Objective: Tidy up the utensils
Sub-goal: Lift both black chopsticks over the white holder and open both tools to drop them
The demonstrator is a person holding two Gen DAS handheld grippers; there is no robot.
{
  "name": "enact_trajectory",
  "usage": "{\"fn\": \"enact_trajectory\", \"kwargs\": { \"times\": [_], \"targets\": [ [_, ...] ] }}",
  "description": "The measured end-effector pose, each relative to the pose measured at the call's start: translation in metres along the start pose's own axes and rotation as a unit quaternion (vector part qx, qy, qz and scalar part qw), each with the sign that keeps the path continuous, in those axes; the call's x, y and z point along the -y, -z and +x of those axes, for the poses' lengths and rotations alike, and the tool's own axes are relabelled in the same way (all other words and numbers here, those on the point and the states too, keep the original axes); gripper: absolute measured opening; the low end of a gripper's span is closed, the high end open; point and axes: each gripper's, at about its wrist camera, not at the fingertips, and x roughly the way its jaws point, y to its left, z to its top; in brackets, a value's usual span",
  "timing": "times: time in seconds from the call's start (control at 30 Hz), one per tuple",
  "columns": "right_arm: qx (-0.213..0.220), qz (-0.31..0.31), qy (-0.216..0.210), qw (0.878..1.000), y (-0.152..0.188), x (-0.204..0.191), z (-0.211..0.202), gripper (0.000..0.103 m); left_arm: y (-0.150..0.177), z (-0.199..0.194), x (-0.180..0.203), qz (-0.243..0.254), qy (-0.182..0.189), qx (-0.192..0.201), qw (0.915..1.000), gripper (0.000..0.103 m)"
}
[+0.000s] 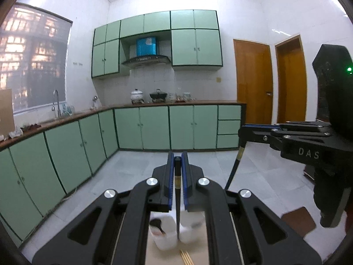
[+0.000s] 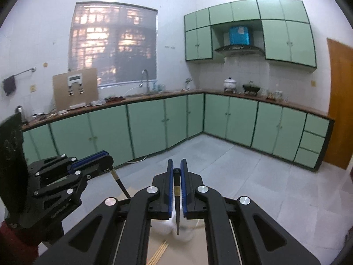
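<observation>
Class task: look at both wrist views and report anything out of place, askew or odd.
Nothing spilled or damaged. Mildly untidy: loose pale chopsticks lie on the board outside the white holder, while the left gripper and right gripper each clamp one dark chopstick.

Kitchen background.
Pale green cabinets (image 2: 145,121), brown wooden countertop (image 2: 154,96), blinded window (image 2: 113,44), orange wooden door (image 1: 253,81), grey tiled floor (image 2: 253,183).

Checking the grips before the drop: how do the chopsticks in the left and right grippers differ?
Little differs. The left chopstick hangs with its tip at the white holder; the right chopstick ends above a white container, blurred here. Shared: both dark, gold-banded, tips down, clamped in the left gripper and right gripper.
</observation>
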Motion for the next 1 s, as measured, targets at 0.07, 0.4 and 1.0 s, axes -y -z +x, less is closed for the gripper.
{"fn": "enact_trajectory", "kwargs": {
  "times": [0.07,0.4,1.0],
  "targets": [
    [-0.001,0.002,0.007,1.000,-0.003,0.006,0.017,0.006,0.000,0.024,-0.004,0.001,-0.011,-0.001,0.9999,0.006],
    [-0.045,0.031,0.027,0.998,0.041,0.035,0.101,0.006,0.050,0.104,-0.039,-0.034,-0.024,-0.064,0.9971,0.006],
    [-0.046,0.065,0.045,0.996,0.078,0.052,0.051,0.065,0.057,0.033,-0.049,-0.054,-0.030,-0.054,0.9966,0.066]
  ]
}}
